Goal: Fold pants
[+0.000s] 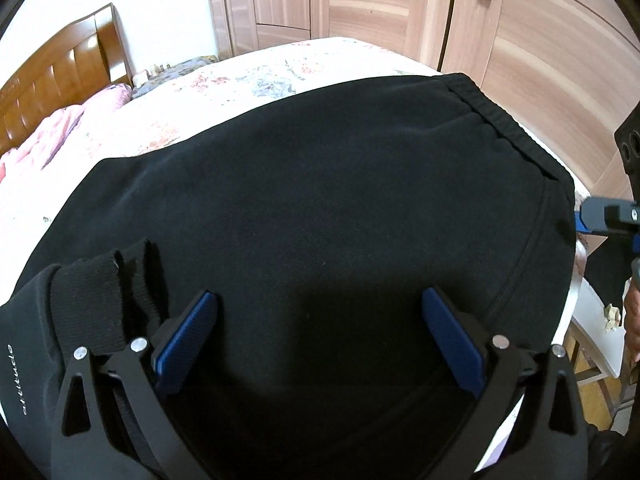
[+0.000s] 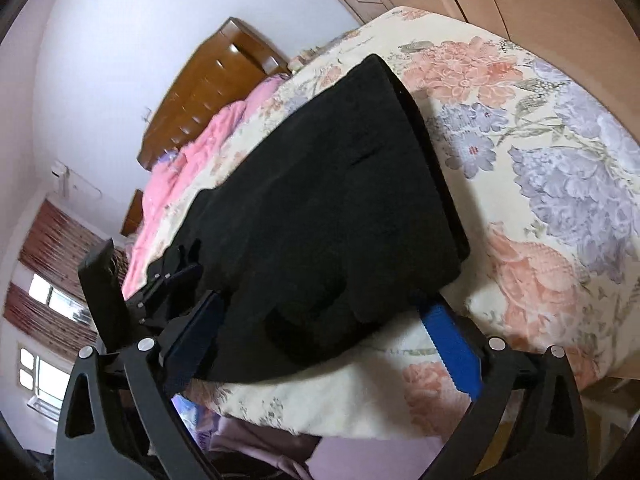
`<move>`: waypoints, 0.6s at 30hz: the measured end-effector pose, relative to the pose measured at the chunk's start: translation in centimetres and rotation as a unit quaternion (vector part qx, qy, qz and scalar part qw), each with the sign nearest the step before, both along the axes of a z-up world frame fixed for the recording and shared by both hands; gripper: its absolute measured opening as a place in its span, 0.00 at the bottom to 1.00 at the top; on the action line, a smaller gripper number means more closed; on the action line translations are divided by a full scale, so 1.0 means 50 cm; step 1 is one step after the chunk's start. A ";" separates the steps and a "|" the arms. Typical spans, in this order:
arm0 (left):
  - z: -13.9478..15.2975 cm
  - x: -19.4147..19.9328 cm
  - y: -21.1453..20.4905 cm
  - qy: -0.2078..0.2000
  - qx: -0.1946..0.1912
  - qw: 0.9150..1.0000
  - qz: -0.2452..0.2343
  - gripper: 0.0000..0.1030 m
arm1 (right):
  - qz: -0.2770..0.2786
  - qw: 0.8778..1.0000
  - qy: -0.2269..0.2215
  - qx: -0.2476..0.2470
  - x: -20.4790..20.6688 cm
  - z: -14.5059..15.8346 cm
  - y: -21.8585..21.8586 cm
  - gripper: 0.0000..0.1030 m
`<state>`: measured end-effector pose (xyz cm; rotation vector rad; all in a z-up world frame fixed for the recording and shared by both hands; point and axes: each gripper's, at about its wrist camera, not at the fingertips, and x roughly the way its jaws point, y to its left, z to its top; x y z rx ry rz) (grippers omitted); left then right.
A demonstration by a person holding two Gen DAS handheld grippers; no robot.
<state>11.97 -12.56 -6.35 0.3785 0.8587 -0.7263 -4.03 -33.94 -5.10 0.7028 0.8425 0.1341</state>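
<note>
On the floral-sheeted bed, black pants lie folded, wardrobe at 12 o'clock, headboard at 10; left gripper and right gripper fingers spread wide, holding nothing.

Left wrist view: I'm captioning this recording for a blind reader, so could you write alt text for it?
Black pants, folded, lie on a floral bedspread, with the left gripper open above them, blue fingers spread wide. The ribbed cuffs sit at lower left, the waistband at upper right; the right gripper pokes in from the right edge.
</note>
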 end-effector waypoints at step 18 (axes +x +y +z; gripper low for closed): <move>0.200 0.024 -0.281 0.043 0.020 0.992 -0.116 0.98 | -0.031 0.977 -0.209 0.023 -0.063 0.004 0.016 0.96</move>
